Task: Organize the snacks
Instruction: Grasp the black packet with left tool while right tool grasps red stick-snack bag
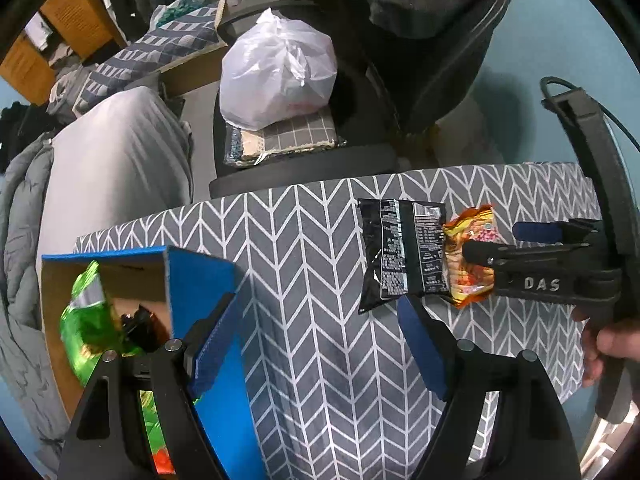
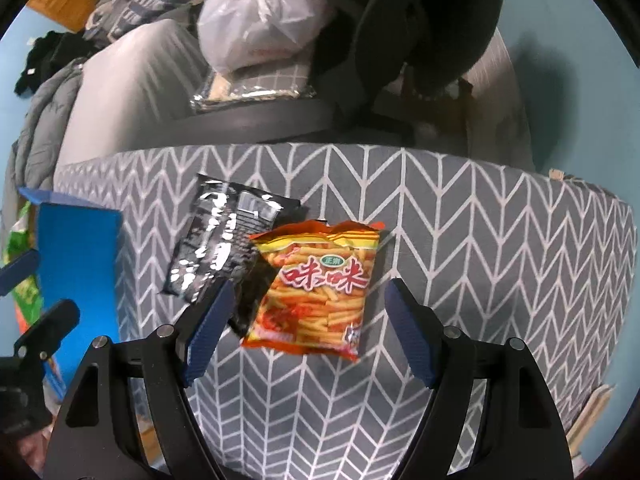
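On the chevron tablecloth, the right gripper is hanging wide-jawed and empty over the orange snack bag overlapping the black packet, while the left gripper, equally wide, is waiting beside the blue box; next, closing on 1 bag for boxing.

- My pads: blue.
- Cloth: grey, white chevron lines.
- Box: blue outside, brown inside.
- Packets: one orange-red, one black, one green.

Pale blue walls, a dark office chair, grey bedding beyond
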Available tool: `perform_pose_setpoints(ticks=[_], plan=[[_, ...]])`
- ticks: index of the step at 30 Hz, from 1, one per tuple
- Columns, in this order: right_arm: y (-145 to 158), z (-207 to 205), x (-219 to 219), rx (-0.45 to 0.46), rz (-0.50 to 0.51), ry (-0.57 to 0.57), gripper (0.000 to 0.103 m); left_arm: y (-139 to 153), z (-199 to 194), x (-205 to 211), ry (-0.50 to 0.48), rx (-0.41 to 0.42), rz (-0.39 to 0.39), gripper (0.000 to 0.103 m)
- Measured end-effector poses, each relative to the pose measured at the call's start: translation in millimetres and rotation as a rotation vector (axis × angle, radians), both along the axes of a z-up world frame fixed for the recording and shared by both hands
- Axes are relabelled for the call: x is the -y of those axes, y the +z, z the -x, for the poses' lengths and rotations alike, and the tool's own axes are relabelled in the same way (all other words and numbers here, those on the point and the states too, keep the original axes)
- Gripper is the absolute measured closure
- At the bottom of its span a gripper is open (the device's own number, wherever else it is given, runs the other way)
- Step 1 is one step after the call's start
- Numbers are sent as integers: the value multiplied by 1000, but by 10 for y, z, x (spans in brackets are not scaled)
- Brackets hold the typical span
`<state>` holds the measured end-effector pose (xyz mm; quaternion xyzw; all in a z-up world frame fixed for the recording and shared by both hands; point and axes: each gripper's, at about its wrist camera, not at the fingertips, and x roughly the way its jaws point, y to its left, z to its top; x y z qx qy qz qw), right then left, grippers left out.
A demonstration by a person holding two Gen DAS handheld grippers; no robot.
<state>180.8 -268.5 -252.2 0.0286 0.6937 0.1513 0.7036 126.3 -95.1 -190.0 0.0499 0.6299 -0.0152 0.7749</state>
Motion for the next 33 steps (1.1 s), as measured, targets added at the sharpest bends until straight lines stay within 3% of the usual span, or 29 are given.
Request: perform_pose_setpoints(ticks=[9,10,11,17,24,31,33], plan=[[-356,38,-66,-38,56,4,26,-235,-92,61,4,-45,-2,22],[-376,51,-63,-40,57,9,33,-258,-103,69,6,-50,2,22],[-383,73,-57,-35,58,15,47,-274,-111,78,8,-54,7,22],[-316,178,130,-7,80,40,55,-386,-210,188,24,-86,60,22],[-220,245,542,15,130,22,55,-504,-338,429,8,-114,117,21],[-249,366,929,-3,124,-39,55,-741,-436,687,-50,-160,70,18],[-248,399,1000,-5,121,-54,50,-822,-461,742,-59,-174,62,18]])
